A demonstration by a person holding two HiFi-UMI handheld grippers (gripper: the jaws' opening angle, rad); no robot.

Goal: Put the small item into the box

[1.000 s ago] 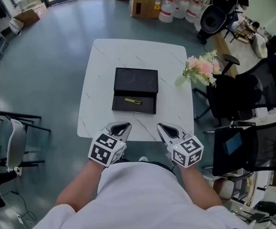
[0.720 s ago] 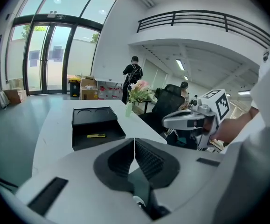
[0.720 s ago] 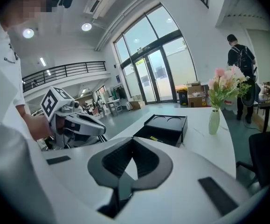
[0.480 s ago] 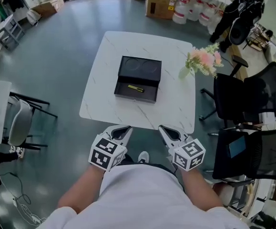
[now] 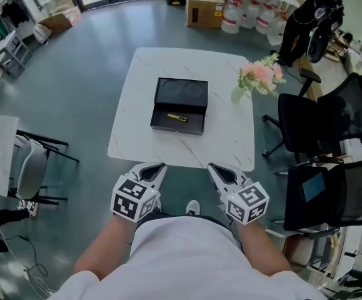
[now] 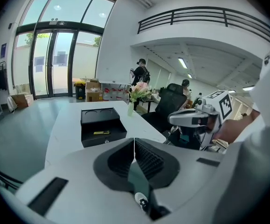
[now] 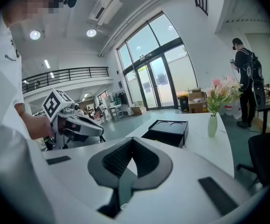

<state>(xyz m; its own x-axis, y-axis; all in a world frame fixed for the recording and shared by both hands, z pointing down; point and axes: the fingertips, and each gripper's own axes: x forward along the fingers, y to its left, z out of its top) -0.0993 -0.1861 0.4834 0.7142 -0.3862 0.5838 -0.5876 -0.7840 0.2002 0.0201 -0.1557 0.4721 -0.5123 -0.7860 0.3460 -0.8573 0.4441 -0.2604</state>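
Left gripper (image 6: 134,142): my jaws are pressed together, the ribbed pads meeting in one thin seam, with nothing between them.
Right gripper (image 7: 132,142): my jaws are closed tight in the same way and are empty.
My two grippers: side by side at the lower centre of the head view, tips just short of the near edge of the table (image 5: 187,64), not touching it.
Box (image 5: 181,92): black and open, at the middle of the white table, well apart from both grippers.
Small item (image 5: 176,118): thin and yellow, lying inside the box's lower compartment.
Vase of pink flowers (image 5: 259,79): at the table's right edge.
Office chairs (image 5: 321,120): black, at the right of the frame.
Person (image 5: 312,8): standing at the upper right.
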